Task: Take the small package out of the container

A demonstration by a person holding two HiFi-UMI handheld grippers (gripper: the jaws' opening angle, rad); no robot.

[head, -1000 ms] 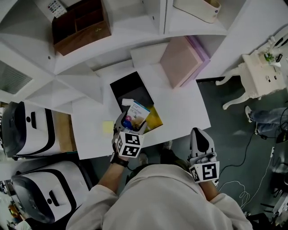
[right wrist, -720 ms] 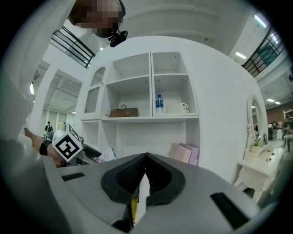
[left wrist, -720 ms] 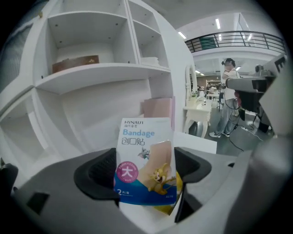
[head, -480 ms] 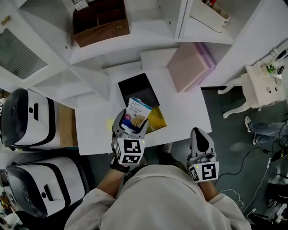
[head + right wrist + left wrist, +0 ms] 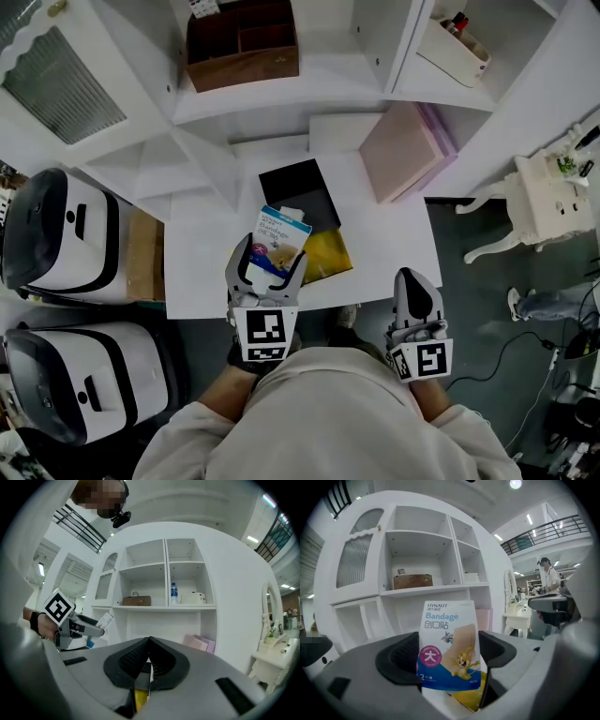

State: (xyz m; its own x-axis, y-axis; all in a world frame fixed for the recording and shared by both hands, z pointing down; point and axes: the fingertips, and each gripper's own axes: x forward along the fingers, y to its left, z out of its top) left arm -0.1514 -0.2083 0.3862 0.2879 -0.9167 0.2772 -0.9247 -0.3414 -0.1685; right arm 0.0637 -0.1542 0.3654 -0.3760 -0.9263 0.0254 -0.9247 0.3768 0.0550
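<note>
Head view: left gripper (image 5: 270, 267) jaws clamped on the small package's (image 5: 280, 236) lower end over the container (image 5: 298, 186), right gripper (image 5: 415, 281) jaws together, empty; such a low hold might let it slip.

The left gripper (image 5: 269, 264) clasps the small package (image 5: 281, 232); the container (image 5: 296, 184) lies just beyond. The right gripper (image 5: 413, 281) hangs well apart.

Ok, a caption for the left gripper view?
Left gripper holding a Hynaut bandage package upright between its fingers, white shelf unit with a brown wooden box behind.
</note>
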